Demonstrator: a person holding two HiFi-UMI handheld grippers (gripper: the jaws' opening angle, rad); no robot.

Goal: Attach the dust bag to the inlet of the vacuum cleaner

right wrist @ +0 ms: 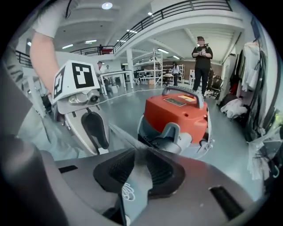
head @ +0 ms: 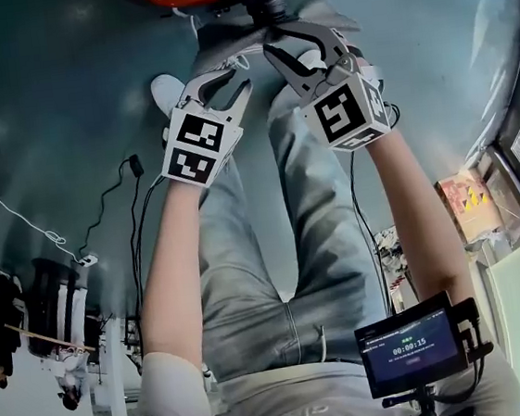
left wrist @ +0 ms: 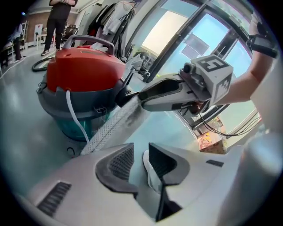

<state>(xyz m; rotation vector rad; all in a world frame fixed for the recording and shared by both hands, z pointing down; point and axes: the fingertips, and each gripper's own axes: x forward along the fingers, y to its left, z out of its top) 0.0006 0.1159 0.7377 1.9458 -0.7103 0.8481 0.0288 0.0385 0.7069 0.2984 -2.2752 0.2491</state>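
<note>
Between the dark ribbed pads of the right tool [right wrist: 140,153] sits a fold of the pale grey fabric dust bag [right wrist: 132,178], pinched tight, with a small printed mark showing on the cloth just behind the pads. From that pinch the bag runs out as a taut, textured strip [left wrist: 112,126] that passes beside the left tool [left wrist: 141,152] without entering it. The left tool's pads stand spread with nothing gripped, and only the person's white shoe [left wrist: 152,176] on the floor shows through the gap. Both tools are held side by side, close together and angled downward over the person's legs – the left [head: 223,85] a little lower in the head view than the right [head: 302,46]. Just ahead of them stands the canister vacuum cleaner with a red lid, grey body and translucent teal base [right wrist: 177,112], upright on the glossy grey-green floor [right wrist: 124,110]. The bag's far end reaches toward its grey front fitting [right wrist: 170,134] – whether it touches cannot be told. A thin white cord [left wrist: 75,117] hangs down the canister's side. Farther off, a colourful cardboard box [left wrist: 211,142] lies by the glass wall, and a person in dark clothes [right wrist: 202,55] stands well behind the vacuum.
</note>
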